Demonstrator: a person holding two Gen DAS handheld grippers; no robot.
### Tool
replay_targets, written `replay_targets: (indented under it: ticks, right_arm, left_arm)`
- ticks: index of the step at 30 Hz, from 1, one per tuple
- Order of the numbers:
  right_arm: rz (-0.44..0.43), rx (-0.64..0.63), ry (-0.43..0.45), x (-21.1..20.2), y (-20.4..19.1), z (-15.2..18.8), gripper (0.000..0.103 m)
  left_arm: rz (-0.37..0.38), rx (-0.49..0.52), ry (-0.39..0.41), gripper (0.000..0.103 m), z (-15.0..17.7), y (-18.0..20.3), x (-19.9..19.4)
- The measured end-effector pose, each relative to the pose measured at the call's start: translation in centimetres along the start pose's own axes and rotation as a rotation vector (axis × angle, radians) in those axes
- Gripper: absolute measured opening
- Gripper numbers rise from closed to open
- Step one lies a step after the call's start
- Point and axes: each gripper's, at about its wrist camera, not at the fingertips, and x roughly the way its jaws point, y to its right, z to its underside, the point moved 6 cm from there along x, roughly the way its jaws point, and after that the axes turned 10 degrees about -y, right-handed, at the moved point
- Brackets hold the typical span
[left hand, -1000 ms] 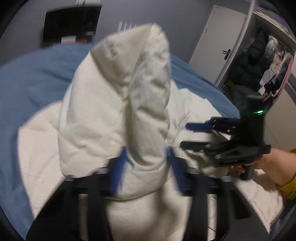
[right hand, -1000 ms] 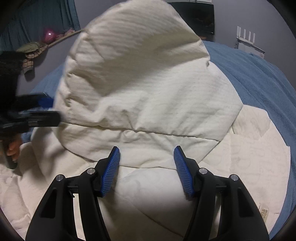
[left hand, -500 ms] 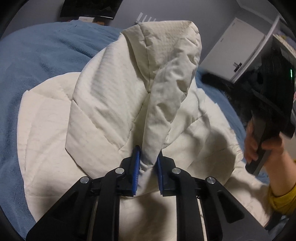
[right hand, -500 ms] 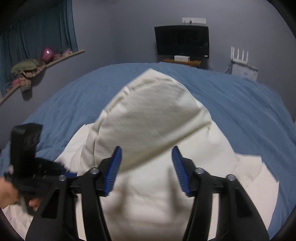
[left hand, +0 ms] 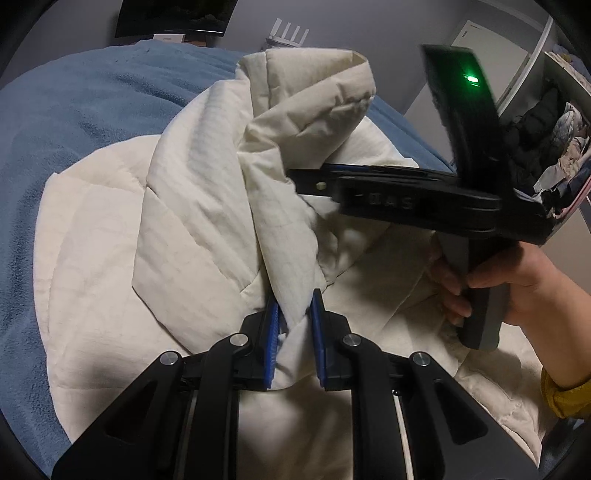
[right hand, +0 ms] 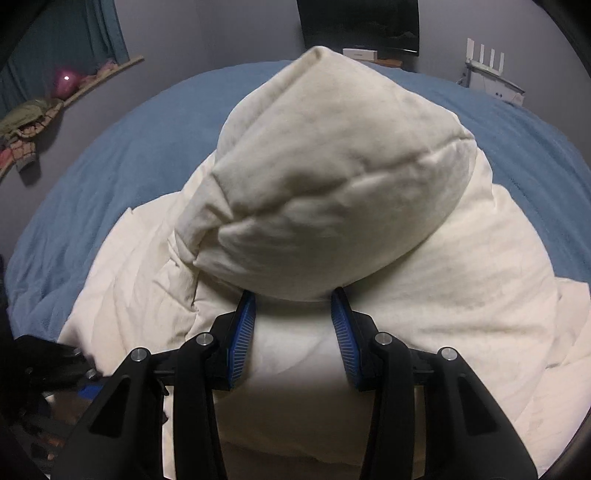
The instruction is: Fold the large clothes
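Observation:
A cream padded garment (left hand: 110,240) lies spread on a blue bed (left hand: 74,110). One fold of it stands up in a peak. My left gripper (left hand: 294,306) is shut on the lower end of that fold, the cloth pinched between its blue pads. My right gripper (left hand: 295,181), held by a person's hand (left hand: 517,273), reaches into the raised fold from the right. In the right wrist view the puffy fold (right hand: 332,184) bulges over my right gripper (right hand: 293,299). Its jaws are closing, and cream cloth fills the gap between the pads.
The blue bed cover (right hand: 110,166) surrounds the garment (right hand: 480,258) on all sides. A dark screen (right hand: 358,22) and a white router (right hand: 487,74) stand beyond the bed. An open wardrobe with hanging clothes (left hand: 535,122) is at the right, a cluttered shelf (right hand: 37,122) at the left.
My left gripper closed on the raised fold and sank a little. The right gripper swung in from the right to the fold's top, and its jaws narrowed around the cloth.

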Motion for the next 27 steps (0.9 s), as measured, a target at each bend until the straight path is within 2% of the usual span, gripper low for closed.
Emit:
replay_targets:
  ticks: [2,6,10,13,17,18,22,24,27]
  right_arm:
    - [-0.021,0.004,0.017,-1.2,0.0,0.4,0.04]
    - [0.009,-0.05,0.067,-4.1,-0.5,2.9,0.04]
    - [0.031,-0.077,0.073,-5.4,-0.7,5.7,0.04]
    - [0.04,-0.064,0.03,-4.2,-0.4,7.4,0.04]
    - [0.0,-0.006,0.035,-3.3,0.5,8.2,0.04]
    - [-0.008,0.001,0.04,-3.4,0.7,8.4,0.04]
    - [-0.027,0.01,0.053,-3.5,0.7,9.3,0.04]
    - [-0.033,0.015,0.061,-3.5,0.8,9.5,0.04]
    - [-0.032,0.014,0.069,-3.5,0.7,9.9,0.04]
  left_arm:
    - [0.003,-0.001,-0.001,0.016,-0.3,-0.2,0.0]
    - [0.004,-0.004,-0.001,0.017,-0.5,-0.3,0.4]
    - [-0.003,0.0,-0.001,0.018,-0.5,-0.4,0.4]
    - [-0.012,0.004,0.007,0.019,-0.5,-0.5,0.2]
    - [-0.033,0.002,0.065,0.033,-1.4,-0.1,-1.9]
    - [-0.045,0.009,0.082,0.038,-2.0,0.1,-2.5]
    - [-0.108,0.112,0.117,0.043,-5.7,2.1,-4.3]
    - [-0.156,0.171,0.138,0.052,-8.0,3.3,-4.6]
    - [-0.208,0.251,0.168,0.055,-12.0,5.5,-4.5]
